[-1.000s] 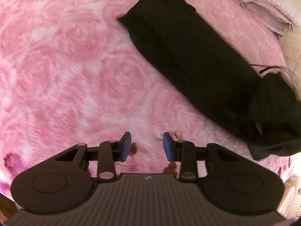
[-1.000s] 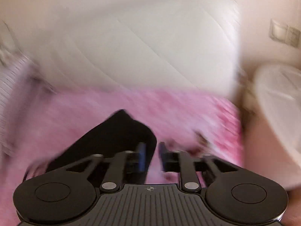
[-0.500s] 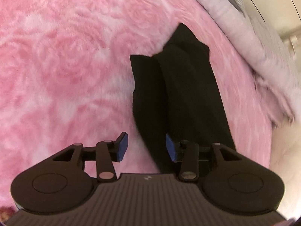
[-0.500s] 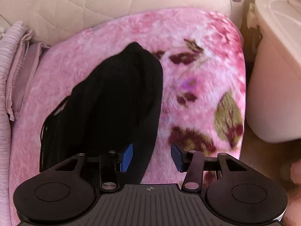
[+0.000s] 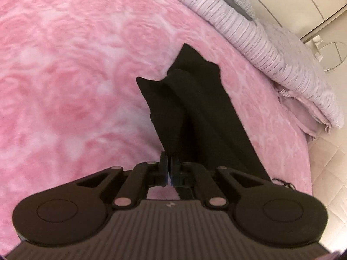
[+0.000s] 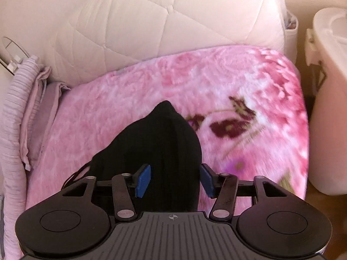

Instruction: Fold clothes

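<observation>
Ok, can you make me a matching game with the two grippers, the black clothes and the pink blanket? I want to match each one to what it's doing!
Things:
1. left gripper
2. right gripper
3. black garment
4. pink blanket

States:
A. spread out underneath everything
B. fingers wide apart, one on each side of the cloth
C. fingers pinched together on an edge of the cloth
D. lying long and narrow on the bed

Pairs: 1-C, 2-B, 3-D, 4-A
</observation>
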Available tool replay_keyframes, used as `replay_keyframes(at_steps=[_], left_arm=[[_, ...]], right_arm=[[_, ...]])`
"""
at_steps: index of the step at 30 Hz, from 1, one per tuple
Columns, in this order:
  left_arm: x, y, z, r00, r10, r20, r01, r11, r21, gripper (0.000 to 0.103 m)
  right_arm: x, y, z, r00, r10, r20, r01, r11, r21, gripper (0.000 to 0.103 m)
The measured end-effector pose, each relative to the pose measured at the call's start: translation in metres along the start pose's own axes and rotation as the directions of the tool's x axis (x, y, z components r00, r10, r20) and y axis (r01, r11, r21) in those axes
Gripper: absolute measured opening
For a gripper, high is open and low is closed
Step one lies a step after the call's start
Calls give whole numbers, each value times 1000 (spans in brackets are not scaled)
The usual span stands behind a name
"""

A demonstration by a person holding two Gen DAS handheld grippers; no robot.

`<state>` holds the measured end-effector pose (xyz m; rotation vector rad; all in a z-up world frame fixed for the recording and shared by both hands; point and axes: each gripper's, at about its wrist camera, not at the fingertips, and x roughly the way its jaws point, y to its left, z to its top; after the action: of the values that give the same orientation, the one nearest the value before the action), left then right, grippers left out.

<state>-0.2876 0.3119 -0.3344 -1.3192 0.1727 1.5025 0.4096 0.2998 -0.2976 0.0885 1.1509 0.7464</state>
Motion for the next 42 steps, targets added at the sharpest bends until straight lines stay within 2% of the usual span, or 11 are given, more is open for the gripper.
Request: replay_keyframes(at_steps=[3, 4, 5, 11, 15, 18, 25, 30, 34, 36, 42], left_arm=[[-17, 0, 3, 1000, -7, 3, 7, 1000, 23, 0], [-26, 0, 6, 1000, -12, 14, 12, 999, 31, 0], [-38, -1, 11, 999, -15, 30, 14, 999, 44, 0], [-124, 20, 64, 981, 36, 189, -54, 995, 90, 0], [-197, 44, 93, 936, 65, 347, -110, 987, 114, 0], [-239, 71, 96, 906, 105, 411, -162, 981, 105, 0], [-153, 198, 45, 935, 318, 160, -324, 946, 16, 0], [-147, 212, 29, 940, 299, 163, -317, 944, 94, 3], [-152, 237, 31, 929, 365, 68, -371, 915, 156, 7], [-159, 248, 34, 914, 405, 19, -401, 895, 194, 7], [-181, 229, 49, 964, 265, -16, -252, 932, 260, 11]], right_arm=[[20, -4, 1, 998, -44, -36, 42, 998, -43, 53], [18, -2, -1, 998, -49, -40, 46, 997, -62, 39], [15, 0, -3, 997, -57, -47, 53, 995, -80, 2], [-47, 3, -34, 976, 140, -164, -138, 990, 24, 1], [-97, 11, -72, 924, 296, -241, -297, 954, 33, 1], [-115, 6, -107, 909, 269, -319, -289, 957, -14, 1], [-91, -30, -177, 922, 16, -388, -54, 995, -87, 1], [-114, -16, -180, 956, -15, -292, -55, 972, -229, 1], [-108, -15, -193, 945, -109, -310, 24, 964, -265, 4], [-105, -13, -198, 924, -205, -321, 124, 959, -255, 32], [-150, 35, -207, 973, -217, -77, 171, 903, -394, 42]])
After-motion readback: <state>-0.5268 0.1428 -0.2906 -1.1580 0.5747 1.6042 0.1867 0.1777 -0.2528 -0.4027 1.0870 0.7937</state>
